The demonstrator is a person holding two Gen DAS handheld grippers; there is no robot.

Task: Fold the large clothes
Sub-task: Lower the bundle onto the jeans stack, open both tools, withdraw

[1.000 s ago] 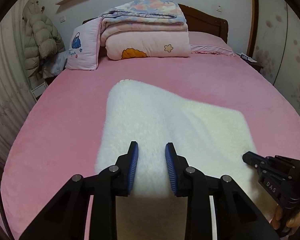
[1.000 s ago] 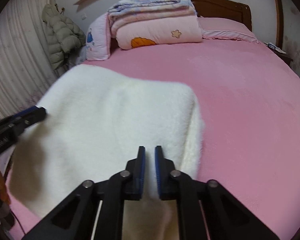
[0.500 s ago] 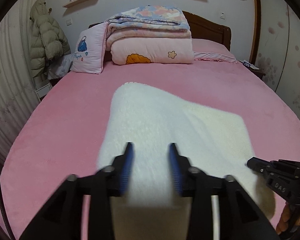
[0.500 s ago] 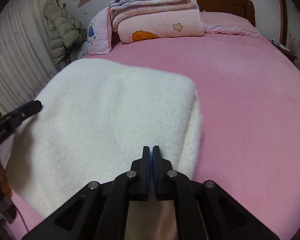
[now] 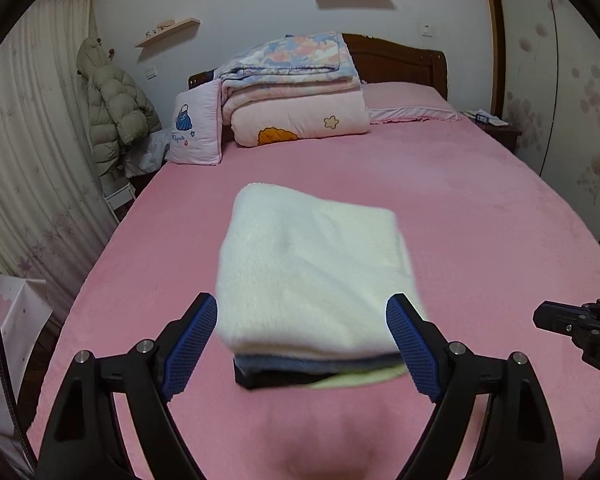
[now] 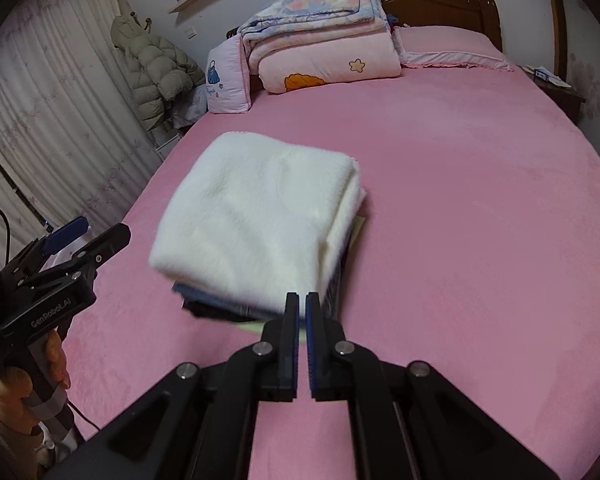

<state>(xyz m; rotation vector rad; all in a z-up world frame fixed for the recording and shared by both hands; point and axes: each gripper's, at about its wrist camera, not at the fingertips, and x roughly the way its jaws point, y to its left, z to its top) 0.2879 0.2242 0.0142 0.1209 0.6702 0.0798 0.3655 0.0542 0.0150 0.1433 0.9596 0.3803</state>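
Note:
A folded white fleece garment (image 5: pixel 312 268) lies on top of a small stack of folded clothes on the pink bed; blue, black and pale green layers (image 5: pixel 320 372) show under it. It also shows in the right wrist view (image 6: pixel 260 216). My left gripper (image 5: pixel 302 344) is open wide and empty, its pads either side of the stack's near edge without touching. My right gripper (image 6: pixel 302 320) is shut and empty, just in front of the stack's near right corner. It shows at the right edge of the left wrist view (image 5: pixel 568 324).
The pink bed (image 5: pixel 480 240) stretches around the stack. Folded quilts (image 5: pixel 296 92) and a pillow (image 5: pixel 196 128) sit at the headboard. A puffy coat (image 5: pixel 116 112) hangs by the curtain on the left. A nightstand (image 5: pixel 496 128) stands at the far right.
Both grippers have pulled back and up from the white garment. The left gripper has opened wide. The right gripper has closed and holds nothing. The garment now rests folded on the stack.

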